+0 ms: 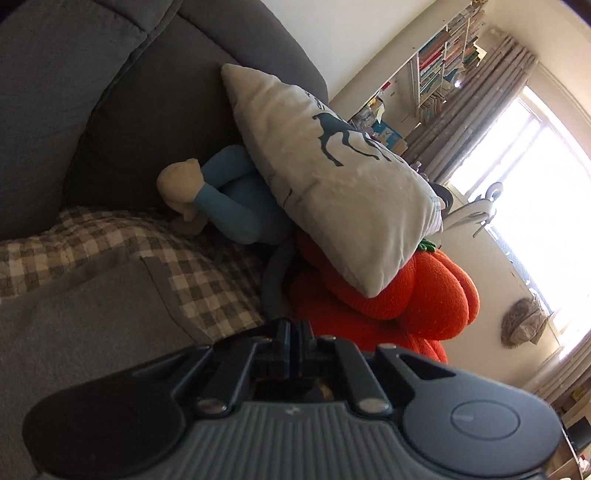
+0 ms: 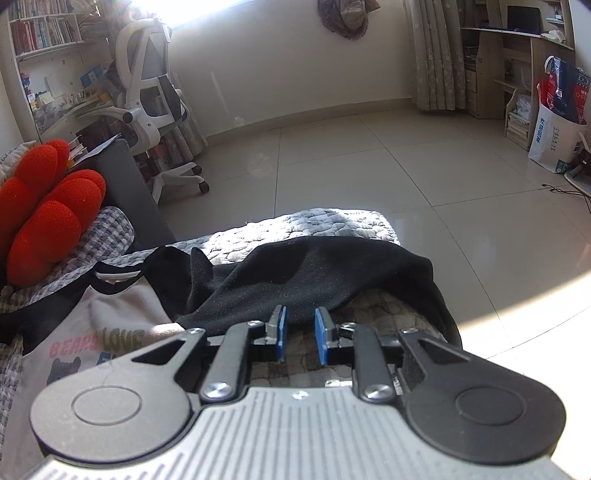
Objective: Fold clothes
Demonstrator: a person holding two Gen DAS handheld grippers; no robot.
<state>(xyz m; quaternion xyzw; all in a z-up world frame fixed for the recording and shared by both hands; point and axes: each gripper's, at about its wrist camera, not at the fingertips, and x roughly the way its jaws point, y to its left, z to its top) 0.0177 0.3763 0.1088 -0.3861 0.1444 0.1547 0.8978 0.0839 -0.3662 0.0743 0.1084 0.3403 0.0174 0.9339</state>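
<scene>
A black garment (image 2: 314,269) lies rumpled across the checked blanket (image 2: 332,225) at the seat's front edge. Left of it lies a pale sweatshirt (image 2: 110,317) with a bear print and black trim. My right gripper (image 2: 300,314) hovers just short of the black garment's near hem, open, its blue pads (image 2: 281,332) a small gap apart with nothing between them. In the left wrist view my left gripper (image 1: 295,326) is shut on nothing and rolled sideways, pointing at the sofa's corner. A flat grey cloth (image 1: 85,317) lies on the blanket below and left of it.
A grey sofa back (image 1: 110,92) holds a pale printed pillow (image 1: 325,177), a blue doll (image 1: 229,199) and an orange pumpkin plush (image 1: 406,306). A white office chair (image 2: 147,92), bookshelves (image 2: 44,33), paper bags (image 2: 554,122) and tiled floor (image 2: 369,155) lie beyond the seat.
</scene>
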